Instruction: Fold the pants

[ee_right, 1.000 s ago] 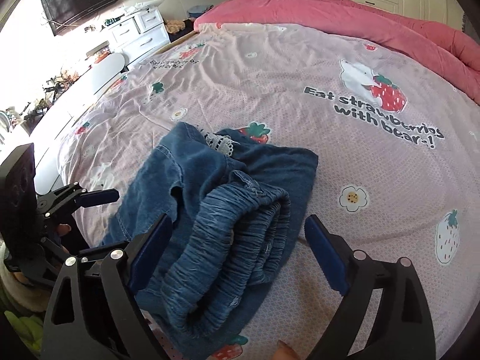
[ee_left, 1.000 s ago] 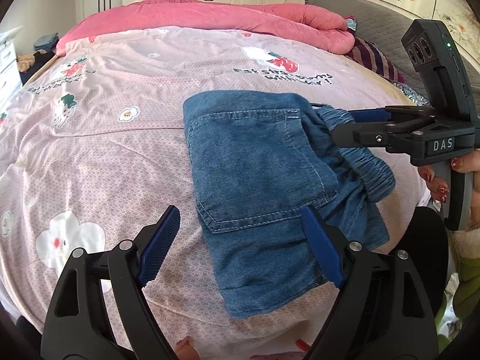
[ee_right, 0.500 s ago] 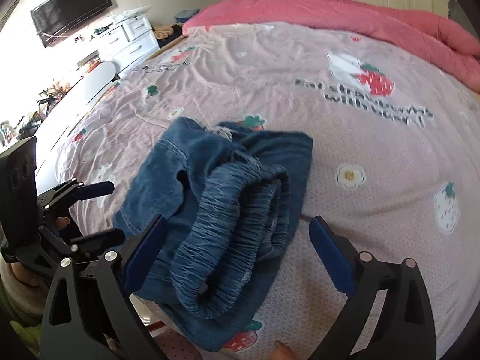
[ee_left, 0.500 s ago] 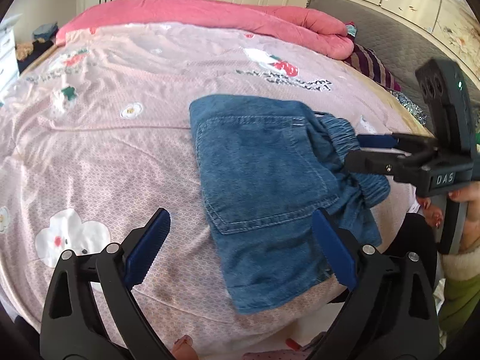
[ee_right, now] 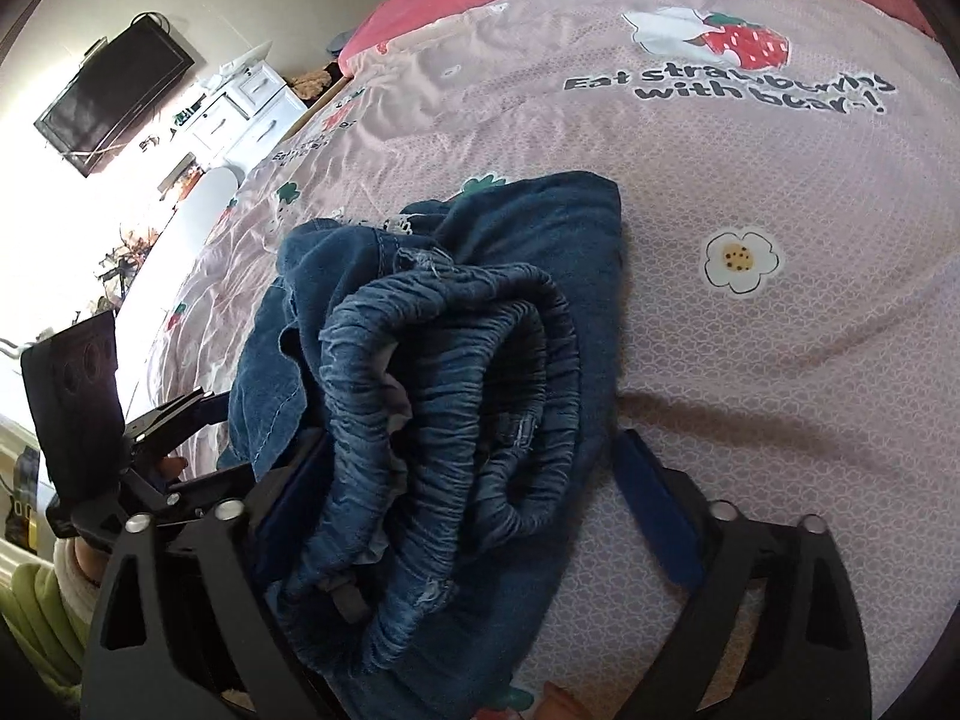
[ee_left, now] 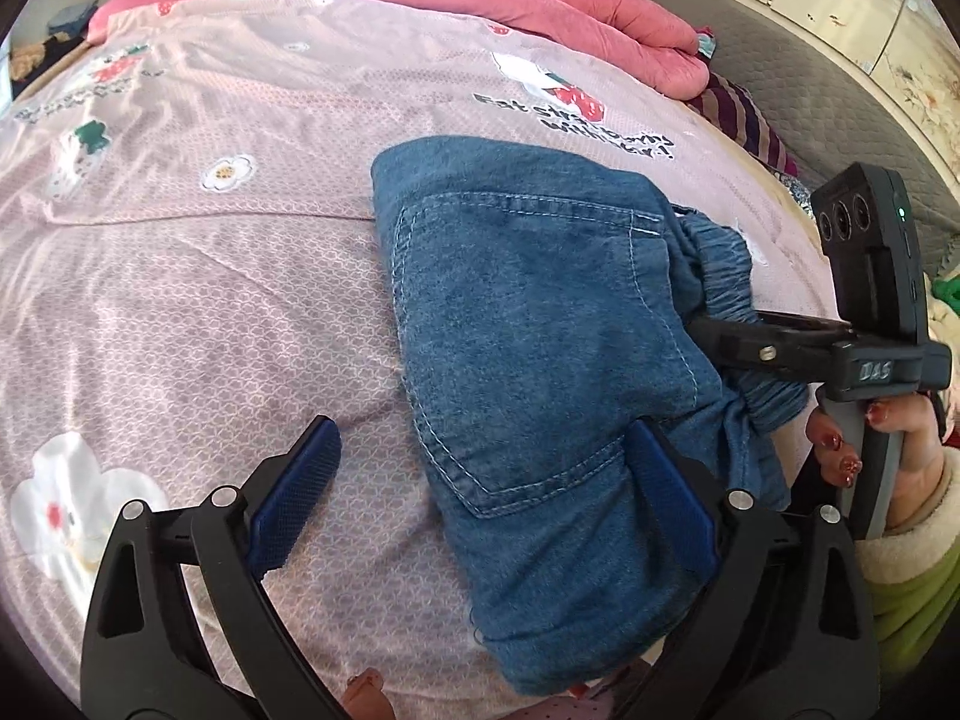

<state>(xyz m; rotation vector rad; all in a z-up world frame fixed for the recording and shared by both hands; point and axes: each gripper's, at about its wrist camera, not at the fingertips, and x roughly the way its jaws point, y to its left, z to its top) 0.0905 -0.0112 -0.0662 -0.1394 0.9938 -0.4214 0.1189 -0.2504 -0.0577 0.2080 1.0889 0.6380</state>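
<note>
The folded pants (ee_left: 540, 360) lie on the bed (ee_left: 210, 300); the right hand-held gripper (ee_right: 474, 480) gapes wide around their waistband, and the left hand-held gripper (ee_left: 480, 498) hovers wide open over their near edge.

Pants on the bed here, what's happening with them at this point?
A person with a hand-held gripper in each hand is folding denim pants on a pink strawberry-print bedsheet. The pants lie folded into a compact bundle. The right hand-held gripper is open around the elastic waistband; the left hand-held gripper is open, one finger over the lower edge.
</note>
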